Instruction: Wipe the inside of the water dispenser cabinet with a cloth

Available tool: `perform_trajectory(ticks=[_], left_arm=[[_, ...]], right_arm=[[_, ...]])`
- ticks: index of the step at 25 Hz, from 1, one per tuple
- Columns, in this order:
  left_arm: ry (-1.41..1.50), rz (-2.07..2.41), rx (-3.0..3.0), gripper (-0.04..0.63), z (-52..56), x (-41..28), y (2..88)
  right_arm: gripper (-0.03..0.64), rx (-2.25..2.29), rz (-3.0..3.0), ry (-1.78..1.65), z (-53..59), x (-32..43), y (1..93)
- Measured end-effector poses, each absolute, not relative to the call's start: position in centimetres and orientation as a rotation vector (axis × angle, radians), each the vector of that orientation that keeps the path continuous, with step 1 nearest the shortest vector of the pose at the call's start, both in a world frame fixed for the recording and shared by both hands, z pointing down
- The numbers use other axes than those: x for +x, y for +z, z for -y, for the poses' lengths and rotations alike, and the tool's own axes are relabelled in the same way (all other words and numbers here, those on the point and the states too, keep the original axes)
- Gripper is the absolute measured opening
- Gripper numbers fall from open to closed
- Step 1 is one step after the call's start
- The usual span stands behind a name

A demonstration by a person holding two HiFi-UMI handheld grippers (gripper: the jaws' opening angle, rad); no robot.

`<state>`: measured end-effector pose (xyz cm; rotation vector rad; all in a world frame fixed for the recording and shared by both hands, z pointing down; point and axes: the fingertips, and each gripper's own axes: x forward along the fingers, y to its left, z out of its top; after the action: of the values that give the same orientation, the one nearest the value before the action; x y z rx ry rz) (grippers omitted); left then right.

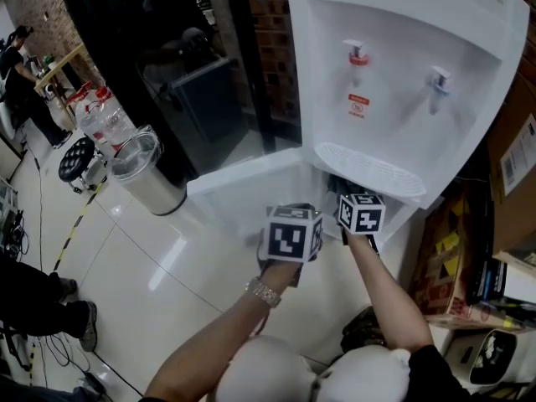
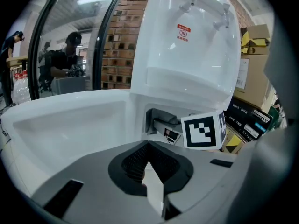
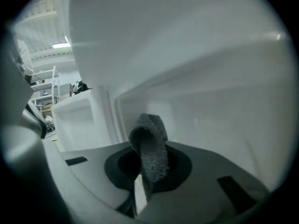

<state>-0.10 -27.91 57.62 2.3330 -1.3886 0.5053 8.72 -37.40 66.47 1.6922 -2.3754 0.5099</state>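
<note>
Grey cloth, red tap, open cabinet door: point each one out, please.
grey cloth [image 3: 148,148], right gripper view, middle of the folded strip.
red tap [image 1: 357,54], head view, its red cap.
cabinet door [image 2: 65,125], left gripper view, recessed inner face.

Both arms reach forward, side by side. The left hand-held gripper [image 2: 149,155] is closed and empty. The right hand-held gripper [image 3: 142,171] pinches a grey cloth [image 3: 150,139].

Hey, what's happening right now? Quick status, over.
Left tongs shut, empty, by open door. Right tongs shut on cloth, inside cabinet. Nothing in the way.
</note>
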Motion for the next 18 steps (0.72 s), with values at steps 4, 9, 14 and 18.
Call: perform_trajectory(ticks=[4,9,14,18], left_arm=[[0.527,1.374,2.336,0.002,27.4,0.4,58.0],[0.53,1.353,2.334,0.002,26.9,0.6,58.3],[0.493,1.35,2.343,0.002,27.0,0.8,57.7],[0.486,1.381,2.329,0.002,27.5,0.3,57.8]], right_arm=[[0.02,1.618,2.347,0.589,38.1,7.6,69.0],[0.02,1.487,2.196,0.728,36.0,7.6,77.0],[0.02,1.481,2.143,0.751,35.1,9.1,79.0],[0.02,1.685,2.217,0.676,37.5,11.5,73.2]])
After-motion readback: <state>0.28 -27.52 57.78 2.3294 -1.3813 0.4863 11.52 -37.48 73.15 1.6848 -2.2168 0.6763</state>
